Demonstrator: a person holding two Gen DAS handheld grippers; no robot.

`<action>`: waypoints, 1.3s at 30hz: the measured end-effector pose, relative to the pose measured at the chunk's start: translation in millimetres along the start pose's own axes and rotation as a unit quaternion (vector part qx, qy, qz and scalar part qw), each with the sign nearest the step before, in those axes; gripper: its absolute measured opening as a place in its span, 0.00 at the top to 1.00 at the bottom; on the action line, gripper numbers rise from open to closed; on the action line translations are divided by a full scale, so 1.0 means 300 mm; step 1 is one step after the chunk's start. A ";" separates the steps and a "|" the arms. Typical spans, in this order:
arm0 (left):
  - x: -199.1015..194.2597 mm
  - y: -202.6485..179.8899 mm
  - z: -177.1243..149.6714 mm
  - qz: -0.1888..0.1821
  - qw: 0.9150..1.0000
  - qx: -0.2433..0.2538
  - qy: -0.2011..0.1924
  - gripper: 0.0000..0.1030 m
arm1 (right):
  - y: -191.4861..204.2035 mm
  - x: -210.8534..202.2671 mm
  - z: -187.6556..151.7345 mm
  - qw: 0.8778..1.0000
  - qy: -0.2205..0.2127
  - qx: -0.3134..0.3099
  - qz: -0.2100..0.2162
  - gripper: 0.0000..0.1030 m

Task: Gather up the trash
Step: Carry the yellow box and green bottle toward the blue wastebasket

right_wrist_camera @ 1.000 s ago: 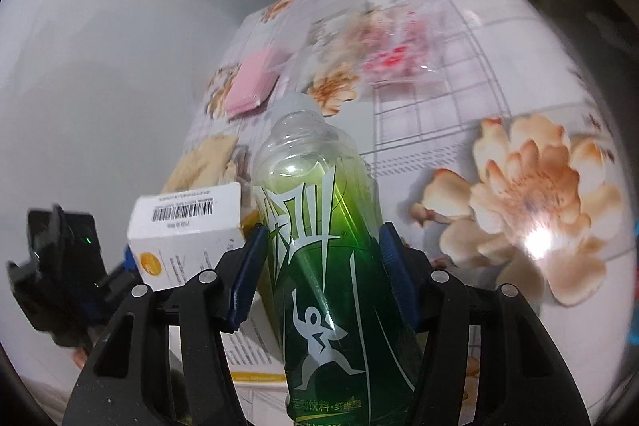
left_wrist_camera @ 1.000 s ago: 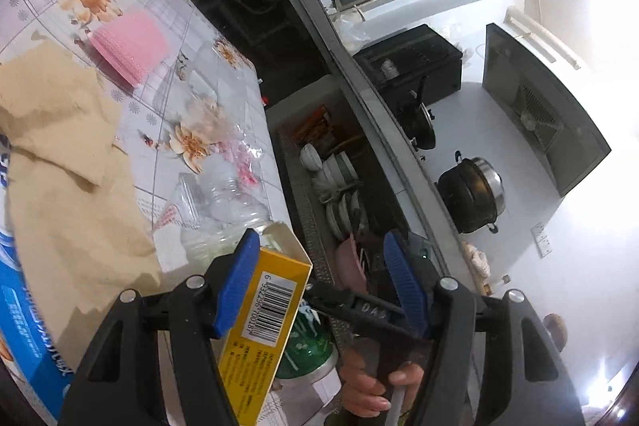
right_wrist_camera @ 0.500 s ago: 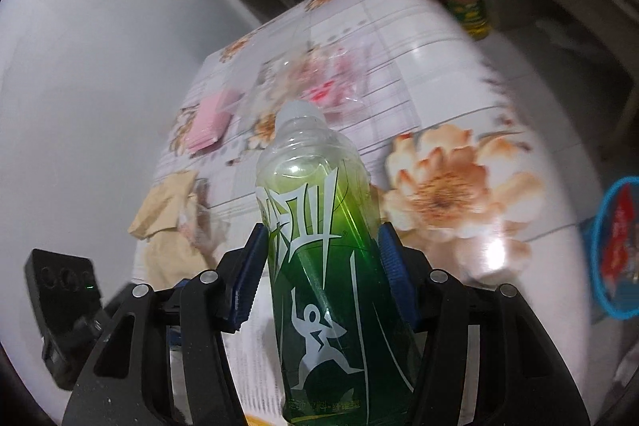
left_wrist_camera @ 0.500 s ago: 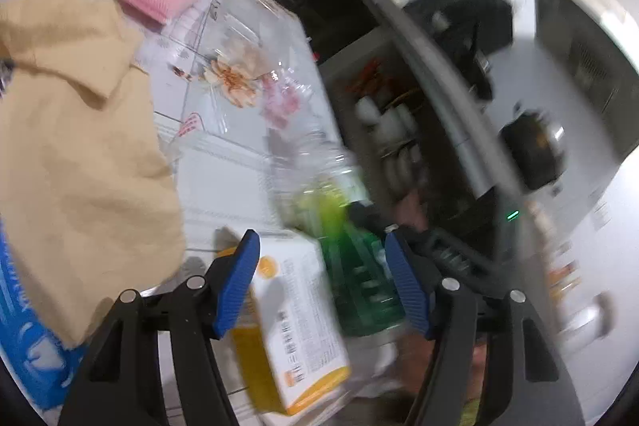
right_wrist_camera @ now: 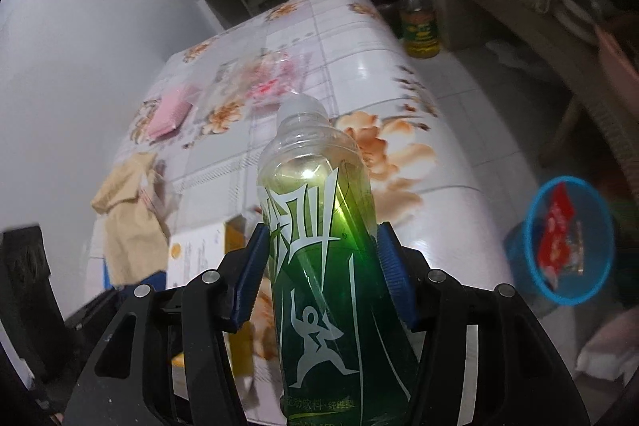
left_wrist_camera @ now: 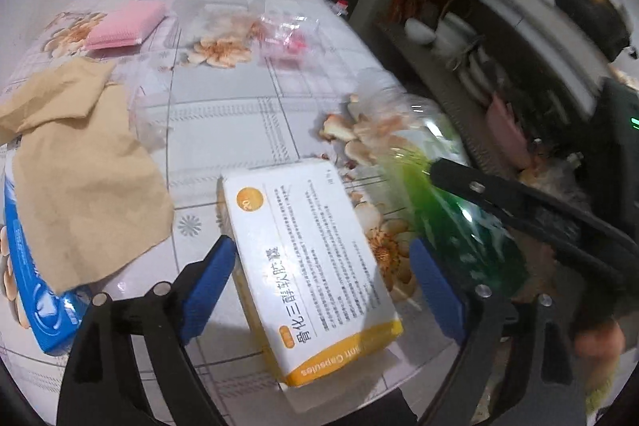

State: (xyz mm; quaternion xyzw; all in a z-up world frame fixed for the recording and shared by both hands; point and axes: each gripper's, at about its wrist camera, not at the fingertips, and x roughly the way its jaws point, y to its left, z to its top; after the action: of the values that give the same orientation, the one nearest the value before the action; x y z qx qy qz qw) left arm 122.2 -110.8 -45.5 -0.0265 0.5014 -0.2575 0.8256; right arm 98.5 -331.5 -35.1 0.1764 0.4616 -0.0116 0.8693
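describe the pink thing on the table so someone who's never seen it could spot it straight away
Start at the table with the glossy flower-print cloth and go to its far left corner. Beyond the crumpled tan paper lies a flat, rectangular pink ribbed pad. Unlike the clear plastic wrapper with pink bits to its right, it is solid, opaque pink.

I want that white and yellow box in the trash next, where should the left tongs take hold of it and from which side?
Grip the box across its two long side walls, near the middle, coming down from above. It lies flat on the table, broad printed face up, between the left tongs, whose jaws have just been opening and stand clear of it. Its length runs roughly along the fingers, so the narrower width fits the gap.
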 end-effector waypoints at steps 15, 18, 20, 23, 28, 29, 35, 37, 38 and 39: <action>0.065 0.014 -0.009 0.056 0.997 0.048 0.033 0.16 | -0.045 0.011 0.006 0.990 0.122 -0.033 0.061 0.38; 0.051 0.026 -0.012 0.047 0.997 0.053 0.034 0.22 | -0.048 0.046 0.006 0.984 0.153 -0.033 0.083 0.37; 0.047 0.028 -0.012 0.047 0.997 0.053 0.032 0.24 | -0.052 0.072 -0.007 0.980 0.167 -0.027 0.104 0.38; 0.040 0.026 -0.017 0.047 0.997 0.058 0.025 0.27 | -0.055 0.082 -0.032 0.977 0.169 -0.014 0.129 0.44; 0.024 0.022 -0.021 0.045 0.997 0.062 0.018 0.29 | -0.093 0.047 -0.047 0.977 0.146 0.029 0.155 0.45; 0.016 0.021 -0.019 0.038 0.997 0.059 0.015 0.29 | -0.106 0.041 -0.051 0.974 0.143 0.044 0.169 0.45; -0.025 -0.025 0.017 0.006 0.998 0.058 0.002 0.29 | -0.209 -0.004 -0.091 0.951 0.105 0.131 0.259 0.45; -0.031 -0.059 0.043 -0.011 0.998 0.063 -0.001 0.29 | -0.260 -0.044 -0.104 0.949 0.083 0.150 0.264 0.45; -0.031 -0.089 0.065 -0.022 0.997 0.068 -0.003 0.29 | -0.286 -0.066 -0.107 0.949 0.072 0.158 0.264 0.45; -0.027 -0.124 0.087 -0.034 0.997 0.073 -0.004 0.29 | -0.321 -0.095 -0.111 0.948 0.058 0.168 0.265 0.45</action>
State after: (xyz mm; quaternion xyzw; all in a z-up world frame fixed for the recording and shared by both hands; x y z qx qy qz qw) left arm 126.5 -144.9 -14.8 0.0156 0.4764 -0.3215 0.8182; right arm 38.0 -415.1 -57.8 0.4358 0.4392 0.1518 0.7708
